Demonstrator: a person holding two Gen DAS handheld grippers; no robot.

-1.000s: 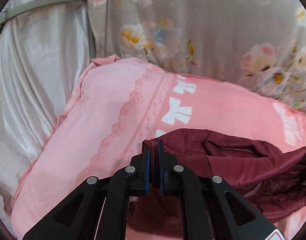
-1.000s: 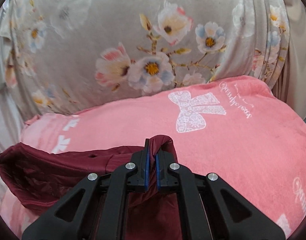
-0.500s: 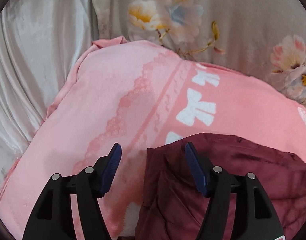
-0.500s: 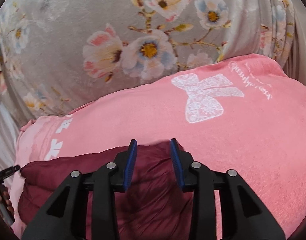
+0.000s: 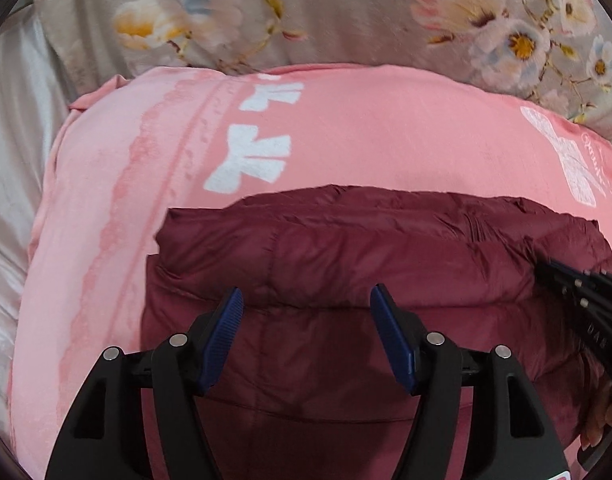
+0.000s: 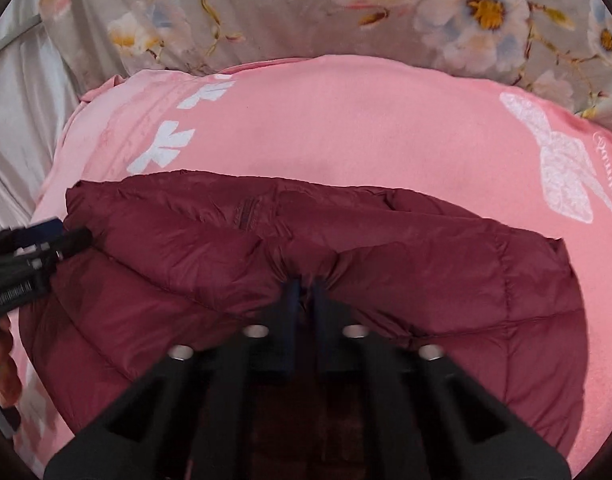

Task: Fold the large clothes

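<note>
Maroon puffer jacket [image 5: 346, 264]: folded, lies on the pink blanket [image 5: 386, 128], near its front edge.
Left gripper [image 5: 306, 316]: released, jaws spread above the jacket.
Right gripper [image 6: 304, 292]: just closed, clenched on a jacket fold.

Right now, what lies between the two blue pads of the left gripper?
In the left wrist view, the left gripper stands open over the maroon puffer jacket; only its quilted fabric shows between the pads, not pinched.
</note>
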